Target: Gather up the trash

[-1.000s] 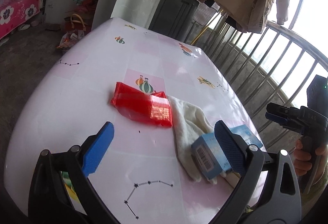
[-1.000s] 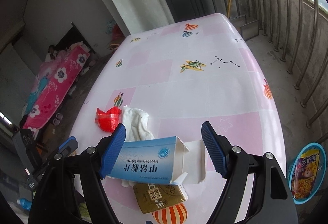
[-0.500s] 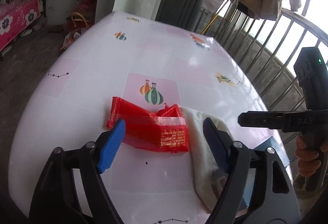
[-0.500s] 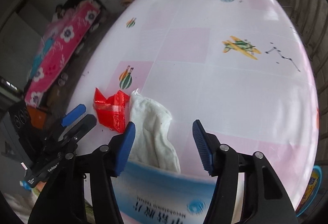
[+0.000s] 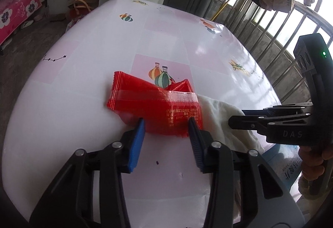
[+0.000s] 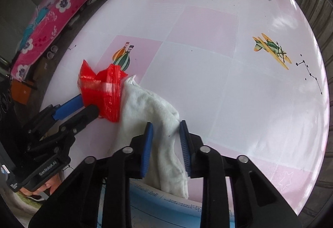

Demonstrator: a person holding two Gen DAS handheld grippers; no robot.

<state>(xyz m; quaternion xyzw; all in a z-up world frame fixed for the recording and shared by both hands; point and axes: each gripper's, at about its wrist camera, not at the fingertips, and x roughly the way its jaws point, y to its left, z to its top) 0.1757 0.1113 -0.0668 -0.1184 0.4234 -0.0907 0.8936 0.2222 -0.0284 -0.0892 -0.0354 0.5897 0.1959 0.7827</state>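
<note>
The left claw has just been closed onto the red wrapper, the right claw onto the white cloth; both pieces seem ready for lifting off the counter.

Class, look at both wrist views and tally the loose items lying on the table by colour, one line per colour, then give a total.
Red: 1, the red wrapper, between the left gripper's pads
White: 1, the white cloth, between the right gripper's pads
Blue and white: 1, the blue box, partly hidden at the near edge
Total: 3
</note>
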